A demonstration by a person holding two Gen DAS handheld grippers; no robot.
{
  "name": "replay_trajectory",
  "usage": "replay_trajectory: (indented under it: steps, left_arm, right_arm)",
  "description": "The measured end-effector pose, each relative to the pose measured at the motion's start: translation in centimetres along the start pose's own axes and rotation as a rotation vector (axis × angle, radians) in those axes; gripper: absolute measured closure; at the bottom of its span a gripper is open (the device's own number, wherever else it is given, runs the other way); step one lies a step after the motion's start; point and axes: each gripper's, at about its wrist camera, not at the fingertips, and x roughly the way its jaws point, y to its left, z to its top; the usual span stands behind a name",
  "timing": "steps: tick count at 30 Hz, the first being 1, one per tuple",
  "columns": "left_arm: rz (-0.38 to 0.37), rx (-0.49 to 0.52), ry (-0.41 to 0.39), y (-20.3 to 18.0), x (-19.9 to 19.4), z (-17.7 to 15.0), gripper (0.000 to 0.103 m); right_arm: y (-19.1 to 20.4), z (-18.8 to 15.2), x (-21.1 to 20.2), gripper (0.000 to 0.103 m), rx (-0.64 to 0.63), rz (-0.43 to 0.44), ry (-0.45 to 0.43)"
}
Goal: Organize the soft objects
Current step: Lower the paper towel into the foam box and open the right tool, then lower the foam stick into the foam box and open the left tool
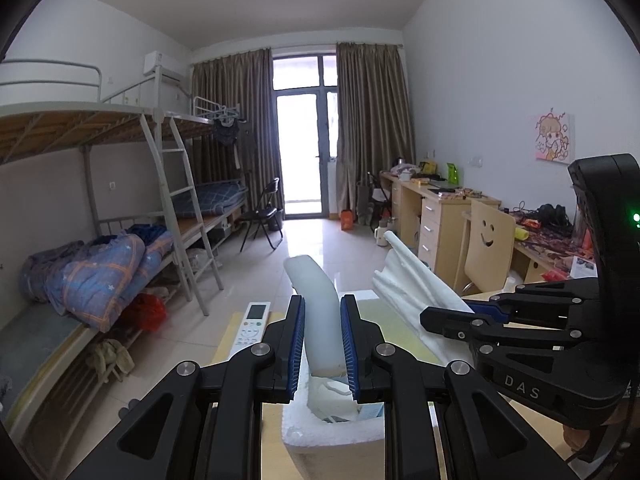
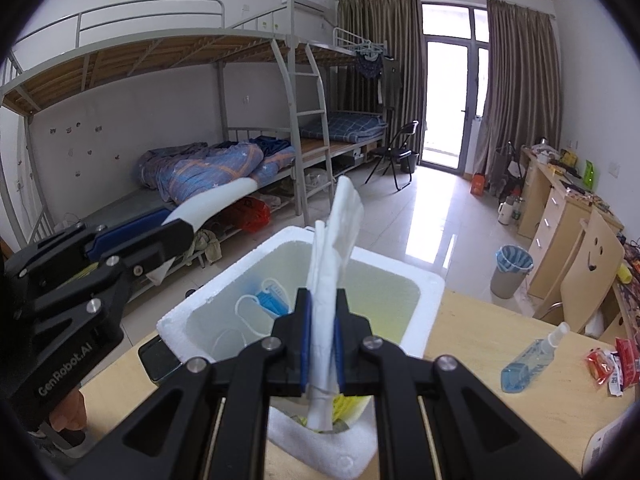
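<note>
Foam box [image 2: 430, 284], white and open-topped, sits on the tabletop [image 2: 472, 344] with its far-left side overhanging the edge; face masks [image 2: 266, 300] lie inside. The right gripper [image 2: 321, 340] is clamped on a folded white foam sheet [image 2: 340, 232], upright above the box opening. The left gripper [image 1: 322, 344] is clamped on a curved white foam strip [image 1: 316, 300], held to the left of the box and above it.

Step in hand, as judged: carrying soft pieces to the box. The next move calls for lowering each piece inside the walls, then releasing.

A spray bottle [image 2: 532, 358] lies to the right of the box, snack packets [image 2: 608, 364] farther right, and a remote [image 1: 253, 322] at the tabletop's far-left edge. Open floor lies beyond.
</note>
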Motion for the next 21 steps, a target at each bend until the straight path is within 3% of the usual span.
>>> replay_trajectory:
  steps: [1,3,4,5,18,21]
  left_arm:
    - [0.004,0.003,0.002,0.0,0.1,0.0,0.084]
    - [0.006,0.006,0.005,-0.1,0.2,-0.1,0.084]
    - [0.007,0.008,0.008,-0.1,0.3,-0.1,0.084]
    - [0.008,0.007,0.008,-0.1,0.4,-0.2,0.084]
    - [-0.007,0.005,0.018,-0.7,0.7,-0.2,0.084]
    - [-0.016,0.009,0.017,-1.0,0.6,-0.2,0.084]
  right_arm:
    - [0.0,0.1,0.1,0.084,0.002,0.005,0.001]
    - [-0.2,0.1,0.3,0.063,0.008,-0.002,0.007]
    - [-0.4,0.1,0.4,0.044,0.015,-0.009,0.007]
    - [-0.5,0.0,0.4,0.034,0.017,-0.009,0.004]
    - [-1.1,-0.2,-1.1,0.029,0.026,-0.017,-0.017]
    - [-1.2,-0.3,-1.4,0.024,0.029,-0.018,-0.021]
